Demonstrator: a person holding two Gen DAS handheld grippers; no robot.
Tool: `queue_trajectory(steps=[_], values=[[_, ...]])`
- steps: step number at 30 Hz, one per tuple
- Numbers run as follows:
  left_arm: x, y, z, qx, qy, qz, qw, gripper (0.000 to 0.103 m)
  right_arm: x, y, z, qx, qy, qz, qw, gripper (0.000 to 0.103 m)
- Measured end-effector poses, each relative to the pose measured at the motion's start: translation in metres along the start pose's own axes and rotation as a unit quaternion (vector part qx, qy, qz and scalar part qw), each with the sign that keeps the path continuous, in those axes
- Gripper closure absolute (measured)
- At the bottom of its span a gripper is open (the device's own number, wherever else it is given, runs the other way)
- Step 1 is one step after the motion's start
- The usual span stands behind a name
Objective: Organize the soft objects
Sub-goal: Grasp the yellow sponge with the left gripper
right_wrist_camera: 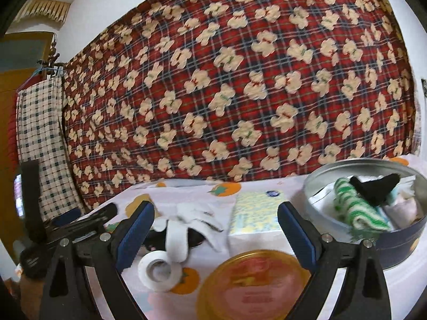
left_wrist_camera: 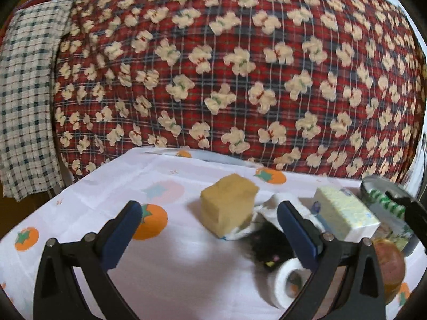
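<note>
Blue-padded jaws stand wide apart on both grippers, holding nothing. The left gripper hovers above the white tablecloth printed with orange fruit, its fingers framing a yellow sponge block that sits on a crumpled white cloth. Just right of the sponge lie a black fuzzy item, a roll of white tape and a tissue pack. The right gripper hangs over a round gold lid, with the tape roll and white cloth nearer its left finger and the tissue pack ahead. To its right stands a round tin holding a green-and-white striped cloth and a black piece. Behind the table hangs a red plaid blanket.
</note>
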State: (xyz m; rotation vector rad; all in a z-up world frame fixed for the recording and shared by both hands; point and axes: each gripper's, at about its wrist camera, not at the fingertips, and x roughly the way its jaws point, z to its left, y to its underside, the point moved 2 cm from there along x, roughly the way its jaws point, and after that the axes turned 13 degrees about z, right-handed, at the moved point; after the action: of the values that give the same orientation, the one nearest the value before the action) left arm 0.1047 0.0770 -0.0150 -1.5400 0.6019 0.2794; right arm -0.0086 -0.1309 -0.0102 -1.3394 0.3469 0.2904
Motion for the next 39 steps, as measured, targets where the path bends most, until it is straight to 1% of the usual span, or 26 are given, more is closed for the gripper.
queue_trajectory(steps=[4,7,8,10,11,12,13,14,15,16,17,18,19,20,24,29,32,33,34,37,39], values=[[0.025,-0.013,-0.007,0.046,0.001,0.023,0.9987,0.0,0.004,0.003,0.011,-0.012,-0.004,0.01,1.0,0.008],[0.04,-0.023,-0.013,0.073,-0.01,0.021,0.997,0.0,0.004,0.004,0.017,-0.026,-0.002,0.011,1.0,0.008],[0.047,-0.026,-0.014,0.079,-0.013,0.026,0.9965,0.001,0.005,0.004,0.018,-0.03,-0.001,0.013,0.999,0.008],[0.064,-0.033,-0.014,0.078,-0.009,0.048,0.9958,0.002,0.009,0.004,0.022,-0.038,0.003,0.023,0.999,0.008],[0.07,-0.035,-0.014,0.074,-0.002,0.058,0.9956,0.005,0.011,0.004,0.023,-0.04,0.005,0.028,0.999,0.008],[0.078,-0.037,-0.012,0.07,0.01,0.075,0.9947,0.012,0.013,0.004,0.025,-0.044,0.007,0.033,0.998,0.008],[0.085,-0.037,-0.011,0.066,0.021,0.091,0.9934,0.015,0.015,0.005,0.026,-0.046,0.01,0.036,0.998,0.008],[0.09,-0.037,-0.009,0.062,0.029,0.104,0.9922,0.022,0.015,0.005,0.027,-0.048,0.012,0.037,0.998,0.008],[0.094,-0.037,-0.008,0.059,0.036,0.115,0.991,0.032,0.015,0.005,0.028,-0.05,0.014,0.036,0.998,0.008],[0.097,-0.036,-0.008,0.057,0.048,0.122,0.9897,0.038,0.015,0.005,0.031,-0.054,0.015,0.036,0.998,0.008],[0.098,-0.035,-0.008,0.057,0.06,0.125,0.9887,0.04,0.016,0.005,0.033,-0.058,0.015,0.036,0.998,0.008],[0.098,-0.034,-0.008,0.058,0.073,0.127,0.9874,0.045,0.017,0.006,0.036,-0.064,0.016,0.036,0.997,0.008],[0.099,-0.033,-0.008,0.057,0.079,0.129,0.9868,0.053,0.017,0.006,0.038,-0.069,0.017,0.036,0.997,0.008],[0.099,-0.033,-0.007,0.055,0.084,0.13,0.9865,0.057,0.017,0.006,0.04,-0.072,0.019,0.035,0.997,0.008],[0.098,-0.033,-0.006,0.051,0.117,0.128,0.9836,0.059,0.019,0.007,0.049,-0.087,0.019,0.035,0.995,0.008],[0.103,-0.034,-0.01,0.06,0.12,0.14,0.981,0.059,0.022,0.007,0.049,-0.083,0.026,0.042,0.995,0.008],[0.105,-0.034,-0.007,0.049,0.128,0.145,0.9799,0.059,0.024,0.007,0.049,-0.08,0.032,0.045,0.995,0.008],[0.106,-0.034,-0.004,0.042,0.135,0.146,0.9791,0.063,0.024,0.007,0.049,-0.079,0.03,0.045,0.995,0.008],[0.106,-0.034,-0.001,0.036,0.139,0.145,0.9789,0.063,0.025,0.007,0.049,-0.078,0.025,0.047,0.996,0.008],[0.101,-0.035,0.008,0.016,0.151,0.13,0.9799,0.064,0.03,0.0,0.051,-0.077,0.01,0.066,0.995,0.008],[0.095,-0.035,0.019,-0.008,0.155,0.11,0.9817,0.064,0.035,-0.014,0.053,-0.076,-0.003,0.084,0.994,0.008]])
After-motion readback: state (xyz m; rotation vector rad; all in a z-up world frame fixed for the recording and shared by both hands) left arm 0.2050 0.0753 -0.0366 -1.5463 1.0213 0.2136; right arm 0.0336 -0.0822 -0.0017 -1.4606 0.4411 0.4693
